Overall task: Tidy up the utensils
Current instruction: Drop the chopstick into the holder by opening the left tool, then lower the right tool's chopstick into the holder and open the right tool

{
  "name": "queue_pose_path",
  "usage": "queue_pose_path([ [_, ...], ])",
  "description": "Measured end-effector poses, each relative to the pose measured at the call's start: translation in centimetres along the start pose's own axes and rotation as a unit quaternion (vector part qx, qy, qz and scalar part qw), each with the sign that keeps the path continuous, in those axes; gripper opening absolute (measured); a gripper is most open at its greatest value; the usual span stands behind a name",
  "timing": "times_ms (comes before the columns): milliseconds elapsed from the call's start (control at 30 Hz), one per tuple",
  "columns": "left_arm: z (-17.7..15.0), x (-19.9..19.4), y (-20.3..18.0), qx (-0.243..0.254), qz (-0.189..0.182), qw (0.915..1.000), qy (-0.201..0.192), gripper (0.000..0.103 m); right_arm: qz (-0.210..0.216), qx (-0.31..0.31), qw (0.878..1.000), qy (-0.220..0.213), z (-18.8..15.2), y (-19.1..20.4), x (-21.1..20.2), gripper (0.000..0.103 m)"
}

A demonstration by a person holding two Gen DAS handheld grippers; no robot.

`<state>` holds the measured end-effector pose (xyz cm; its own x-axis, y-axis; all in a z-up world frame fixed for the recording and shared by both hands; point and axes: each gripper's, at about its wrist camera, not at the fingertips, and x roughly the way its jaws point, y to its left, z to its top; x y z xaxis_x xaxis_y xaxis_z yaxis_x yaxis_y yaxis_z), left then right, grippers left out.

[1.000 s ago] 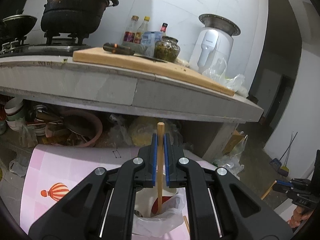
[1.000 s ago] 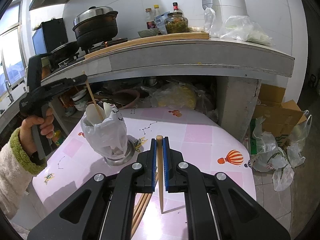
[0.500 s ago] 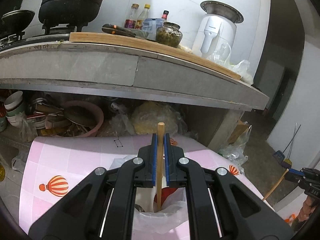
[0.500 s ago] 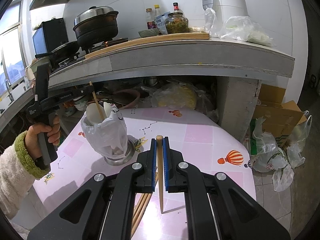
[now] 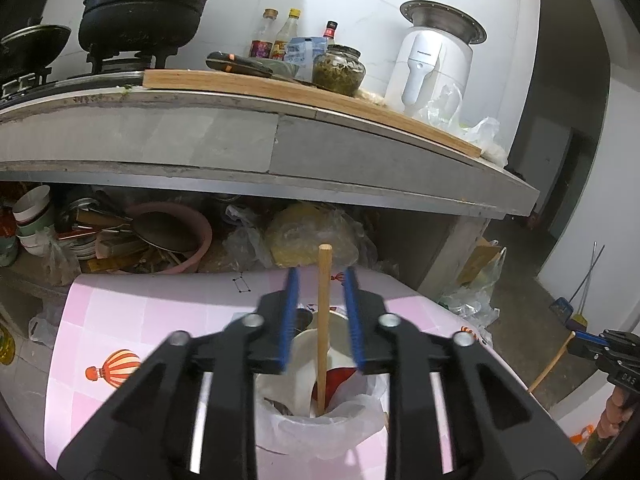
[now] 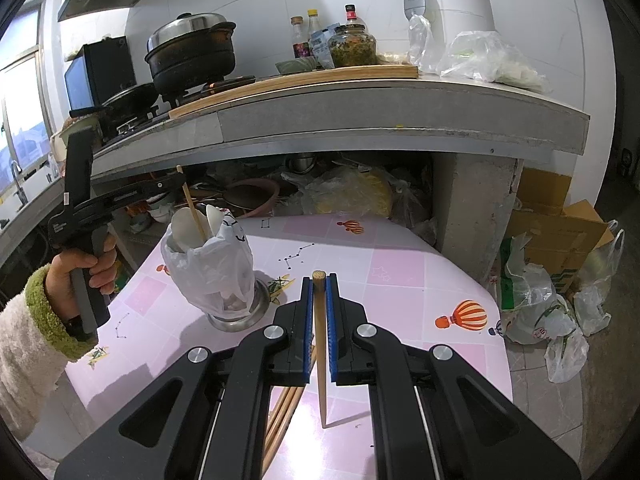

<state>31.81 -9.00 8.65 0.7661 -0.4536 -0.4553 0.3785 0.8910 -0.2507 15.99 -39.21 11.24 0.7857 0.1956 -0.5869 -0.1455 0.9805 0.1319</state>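
My left gripper [image 5: 319, 280] is open above a bag-lined metal holder [image 5: 320, 420] that contains white spoons. A wooden chopstick [image 5: 322, 320] stands free in the holder between the parted blue pads. In the right wrist view the same holder [image 6: 216, 272] stands at the left of the pink table, with the left gripper [image 6: 176, 178] over it. My right gripper [image 6: 319, 280] is shut on a second chopstick [image 6: 320, 344], its tip touching the table. Several more chopsticks [image 6: 284, 412] lie under the right gripper.
The pink patterned table [image 6: 400, 264] sits in front of a concrete counter [image 6: 360, 120] carrying a cutting board, pots, jars and an appliance. Bowls and bags are stowed under the counter. Cardboard boxes and plastic bags [image 6: 560, 280] are on the floor to the right.
My left gripper opened and let go of its chopstick, which now stands in the holder. The right gripper has not moved and still holds its chopstick.
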Motion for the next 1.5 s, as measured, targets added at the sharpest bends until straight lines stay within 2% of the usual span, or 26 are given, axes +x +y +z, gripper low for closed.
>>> queue_pose_path([
  [133,0.0,-1.4,0.3,-0.004,0.001,0.9999,-0.010,0.043,0.000,0.000,1.000,0.000,0.1,-0.1,0.0,0.006],
  [467,-1.7,-6.3,1.9,-0.027,0.004,0.9991,-0.031,0.046,0.005,-0.025,0.999,-0.032,2.6,1.8,-2.1,0.006],
  [633,-3.6,-9.0,2.9,-0.040,0.022,0.9982,-0.039,0.046,0.018,-0.050,0.997,-0.063,5.8,4.1,-4.0,0.006],
  [900,-7.7,-12.3,4.1,-0.056,0.052,0.9964,-0.037,0.053,0.069,-0.095,0.986,-0.117,13.5,9.7,-5.7,0.006],
  [1033,-9.9,-13.4,4.9,-0.063,0.074,0.9950,-0.024,0.059,0.093,-0.114,0.981,-0.130,16.9,13.0,-4.5,0.006],
  [1167,-11.7,-14.7,5.8,-0.061,0.099,0.9931,-0.012,0.063,0.104,-0.130,0.979,-0.120,18.7,16.0,-1.5,0.006],
  [1333,-12.8,-16.5,7.0,-0.065,0.122,0.9903,-0.017,0.068,0.105,-0.148,0.979,-0.096,18.9,18.8,2.8,0.006],
  [1500,-13.0,-17.3,7.8,-0.062,0.134,0.9888,-0.021,0.071,0.108,-0.150,0.981,-0.066,17.8,19.9,6.5,0.006],
])
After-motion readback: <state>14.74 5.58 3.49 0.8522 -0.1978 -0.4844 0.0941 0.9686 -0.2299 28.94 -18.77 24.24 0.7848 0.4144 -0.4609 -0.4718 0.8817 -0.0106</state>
